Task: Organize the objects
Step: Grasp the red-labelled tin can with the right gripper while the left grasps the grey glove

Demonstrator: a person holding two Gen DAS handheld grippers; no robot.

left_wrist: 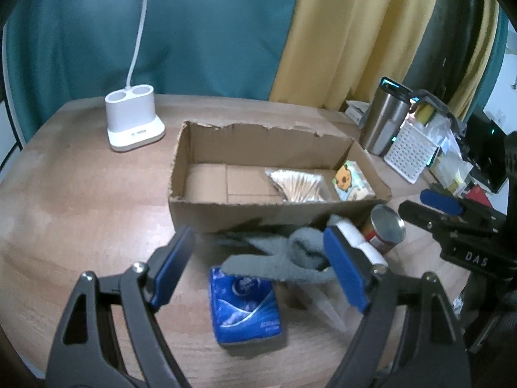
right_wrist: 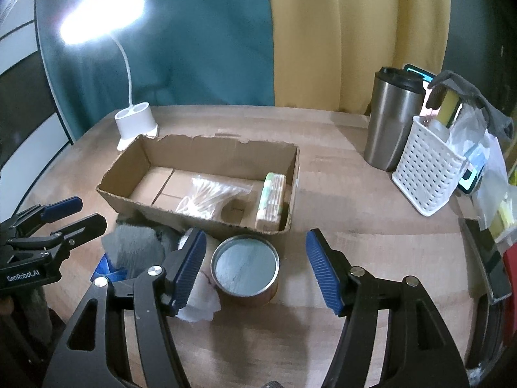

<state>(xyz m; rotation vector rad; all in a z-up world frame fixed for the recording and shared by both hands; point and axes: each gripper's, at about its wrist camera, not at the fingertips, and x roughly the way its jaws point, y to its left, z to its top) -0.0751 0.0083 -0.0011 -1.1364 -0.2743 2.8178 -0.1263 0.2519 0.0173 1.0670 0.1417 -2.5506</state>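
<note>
Right gripper, jaws wide and empty, straddles upright can at 12 o'clock; left gripper likewise open, over grey sock.

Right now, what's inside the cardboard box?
In the cardboard box: a bag of cotton swabs and a small tissue pack at its right end. Its near wall hides part of the floor.

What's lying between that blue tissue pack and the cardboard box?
A grey sock lies there, one end draped over the tissue pack, short of the box. The left wrist view shows it best.
</note>
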